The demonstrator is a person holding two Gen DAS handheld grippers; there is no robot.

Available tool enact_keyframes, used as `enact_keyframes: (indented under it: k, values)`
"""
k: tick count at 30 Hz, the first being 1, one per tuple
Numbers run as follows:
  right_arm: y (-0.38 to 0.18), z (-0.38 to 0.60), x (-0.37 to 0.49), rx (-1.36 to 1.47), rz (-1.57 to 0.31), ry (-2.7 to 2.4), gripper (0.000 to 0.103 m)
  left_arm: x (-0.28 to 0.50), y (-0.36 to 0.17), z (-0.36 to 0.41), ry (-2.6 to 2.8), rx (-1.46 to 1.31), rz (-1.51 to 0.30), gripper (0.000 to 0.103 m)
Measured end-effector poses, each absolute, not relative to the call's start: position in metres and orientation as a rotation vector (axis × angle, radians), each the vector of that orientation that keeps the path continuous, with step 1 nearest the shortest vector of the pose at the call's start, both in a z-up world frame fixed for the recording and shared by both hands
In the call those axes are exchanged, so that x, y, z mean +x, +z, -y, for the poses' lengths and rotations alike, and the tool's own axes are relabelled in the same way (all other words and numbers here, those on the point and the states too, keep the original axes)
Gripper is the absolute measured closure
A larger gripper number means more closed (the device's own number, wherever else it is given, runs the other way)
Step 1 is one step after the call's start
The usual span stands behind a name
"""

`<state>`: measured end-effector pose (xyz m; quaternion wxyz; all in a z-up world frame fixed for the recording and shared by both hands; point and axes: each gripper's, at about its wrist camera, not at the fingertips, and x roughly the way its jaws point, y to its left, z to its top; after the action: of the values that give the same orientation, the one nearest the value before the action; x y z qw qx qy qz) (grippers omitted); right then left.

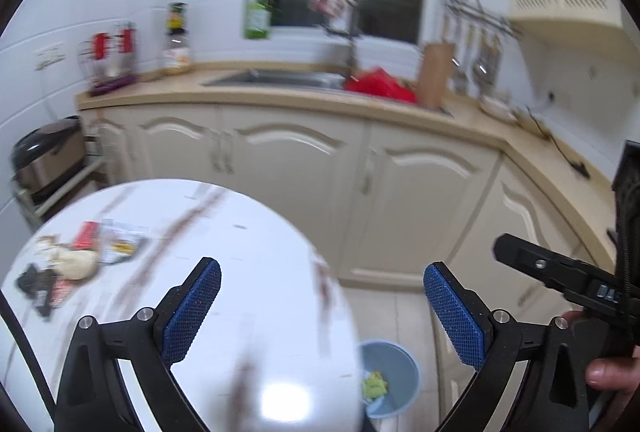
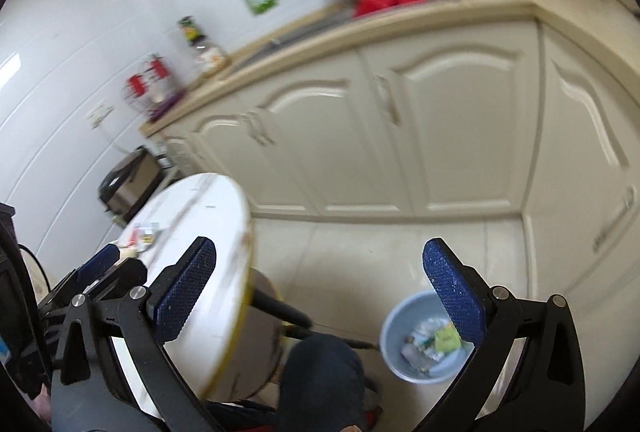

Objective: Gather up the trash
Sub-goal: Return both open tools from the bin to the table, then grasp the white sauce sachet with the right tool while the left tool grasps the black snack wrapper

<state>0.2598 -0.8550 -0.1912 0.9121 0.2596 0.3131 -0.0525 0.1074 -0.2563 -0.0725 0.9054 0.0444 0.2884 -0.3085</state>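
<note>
A: What does the left wrist view show?

B: The left gripper (image 1: 322, 308) is spread wide with nothing between its blue textured pads, held over the near right part of the round white marble-patterned table (image 1: 248, 272). A small pile of wrappers and crumpled scraps (image 1: 76, 258) lies at the table's far left edge. Below the table's right rim, on the tiled floor, stands the light blue round plastic bin (image 1: 396, 376) with a green scrap inside. Beyond, cream cabinet doors (image 1: 304, 168) run under a beige countertop with a steel sink (image 1: 276, 78).

A: And the right wrist view?

B: The right gripper (image 2: 320, 292) is also released and empty, above the floor right of the table. The bin sits near its right finger, holding several bits of rubbish. The pile is at the table's far left.
</note>
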Motion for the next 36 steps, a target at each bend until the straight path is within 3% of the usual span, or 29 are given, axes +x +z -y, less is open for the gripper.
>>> enact_keyframes:
  k: [12,22,29,36]
  values:
    - [-0.117,0.702,0.299,0.313,-0.542,0.104,0.0,0.038,-0.04,0.072,-0.368,-0.035,-0.464,0.001]
    - [-0.098,0.586,0.333,0.154,-0.539,0.257,0.0,-0.012,-0.036,-0.008,-0.174,-0.128,-0.437,0.001]
    - [-0.101,0.537,0.358,0.097,-0.559,0.315,0.0,-0.015,-0.038,-0.026,-0.091,-0.162,-0.46,0.001]
    - [-0.126,0.526,0.391,0.072,-0.641,0.298,0.0,0.03,-0.051,-0.018,-0.061,-0.173,-0.559,0.001]
